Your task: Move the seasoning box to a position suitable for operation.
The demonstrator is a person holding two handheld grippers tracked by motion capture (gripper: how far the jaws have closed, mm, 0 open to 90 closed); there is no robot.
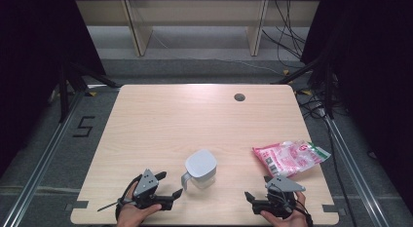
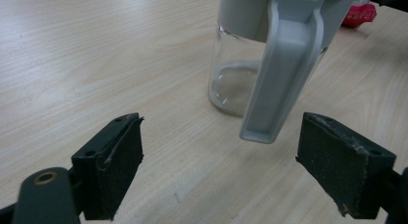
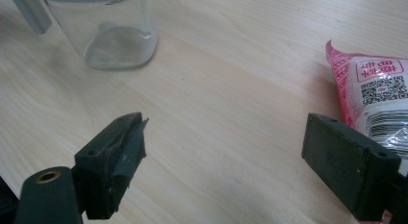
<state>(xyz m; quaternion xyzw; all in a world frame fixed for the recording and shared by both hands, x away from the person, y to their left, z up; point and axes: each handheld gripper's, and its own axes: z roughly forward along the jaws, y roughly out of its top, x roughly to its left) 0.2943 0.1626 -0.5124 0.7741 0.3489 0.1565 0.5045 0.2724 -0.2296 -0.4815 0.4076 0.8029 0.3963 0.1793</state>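
Nothing is gripped yet, so the whole job lies ahead. Your left gripper (image 1: 170, 193) sits just short of the jug (image 1: 200, 168), fingers (image 2: 113, 161) spread wide, with the jug's handle (image 2: 284, 70) hanging between and beyond them, untouched. Your right gripper (image 1: 251, 198) rests low on the counter (image 1: 165, 120) to the jug's right, fingers equally wide and empty. Farther right of the jug lies the pink packet (image 1: 290, 158).

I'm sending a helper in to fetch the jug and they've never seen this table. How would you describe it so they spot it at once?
Look at the light wooden table, near its front edge, between the two grippers. There stands the jug: a clear glass body with a pale grey lid and a grey handle that points toward the left gripper. Its only neighbour, the pink snack bag, lies flat to the right.
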